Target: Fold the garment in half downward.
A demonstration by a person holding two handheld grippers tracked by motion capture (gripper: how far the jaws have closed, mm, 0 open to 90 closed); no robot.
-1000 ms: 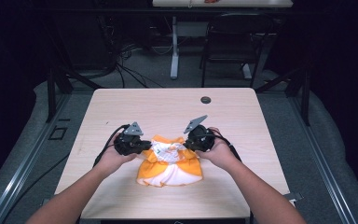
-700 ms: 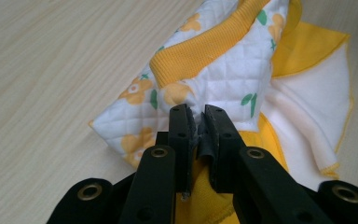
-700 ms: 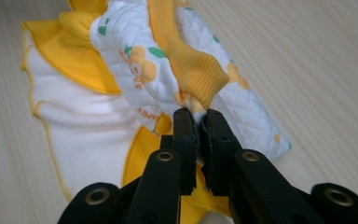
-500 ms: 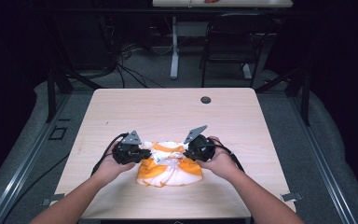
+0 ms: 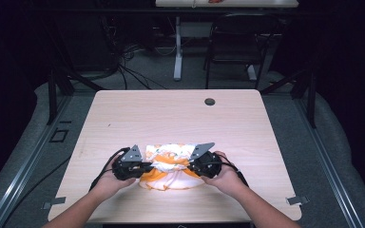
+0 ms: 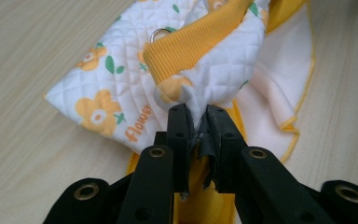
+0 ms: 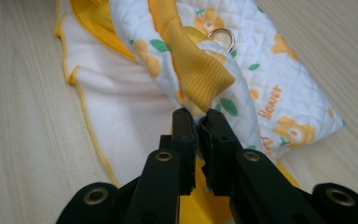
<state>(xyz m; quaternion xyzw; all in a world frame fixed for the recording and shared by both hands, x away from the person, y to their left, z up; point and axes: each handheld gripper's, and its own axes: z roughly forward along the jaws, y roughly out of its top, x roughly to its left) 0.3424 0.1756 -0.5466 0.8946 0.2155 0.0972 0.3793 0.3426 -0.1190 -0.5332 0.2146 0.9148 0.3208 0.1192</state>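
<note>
Quilted white cloth with orange flowers and yellow trim — a small garment (image 5: 168, 164) — lies bunched on the near half of the wooden table (image 5: 180, 114), between the two grippers. Left gripper (image 6: 196, 116): jaws pressed together on a gathered fold of the garment right at the tips, cloth bulging out just above them; a yellow ribbed band (image 6: 200, 44) and a metal snap ring (image 6: 160, 33) sit just beyond the pinch, and the printed word "flower" runs on the flat panel to one side. Right gripper (image 7: 197, 117): same story — jaws clamped on a bunched fold, a yellow ribbed band end folded over just above the tips, another snap ring (image 7: 223, 37) behind it, white lining with a yellow edge spread on the table to the side. In the high view the left gripper (image 5: 145, 166) and right gripper (image 5: 190, 165) face each other across the garment, each at one end of it, low over the table. Both forearms come in from the near edge, angled inward, left hand (image 5: 109, 178) and right hand (image 5: 225, 173) wrapped around the gripper bodies. A small dark round fitting (image 5: 210, 101) sits near the far edge of the table, well apart from the garment.
</note>
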